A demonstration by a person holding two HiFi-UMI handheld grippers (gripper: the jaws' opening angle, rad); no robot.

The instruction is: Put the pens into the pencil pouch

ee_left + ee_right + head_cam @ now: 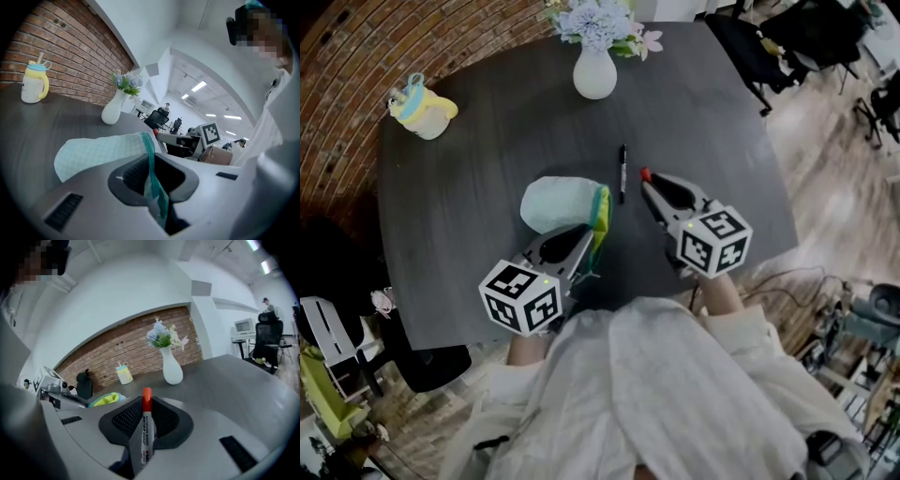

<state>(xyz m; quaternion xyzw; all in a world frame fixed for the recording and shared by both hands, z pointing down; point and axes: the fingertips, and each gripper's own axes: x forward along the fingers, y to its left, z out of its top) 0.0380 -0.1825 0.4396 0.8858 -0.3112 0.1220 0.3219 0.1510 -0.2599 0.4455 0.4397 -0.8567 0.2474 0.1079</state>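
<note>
Clamping pouch [561, 201] rim, left claw [587, 240]; vase [594, 74] holds flowers [594, 21].

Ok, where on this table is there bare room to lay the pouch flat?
Bare table lies left of the pouch, between the cup and the near edge, and right of the vase toward the right edge. Crowded mid-table: black pen, pouch, left claw, right claw holding a marker.

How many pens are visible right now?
2: a red-capped marker gripped in the right tongs, and a black pen lying on the table. Others may be hidden inside the pouch.
</note>
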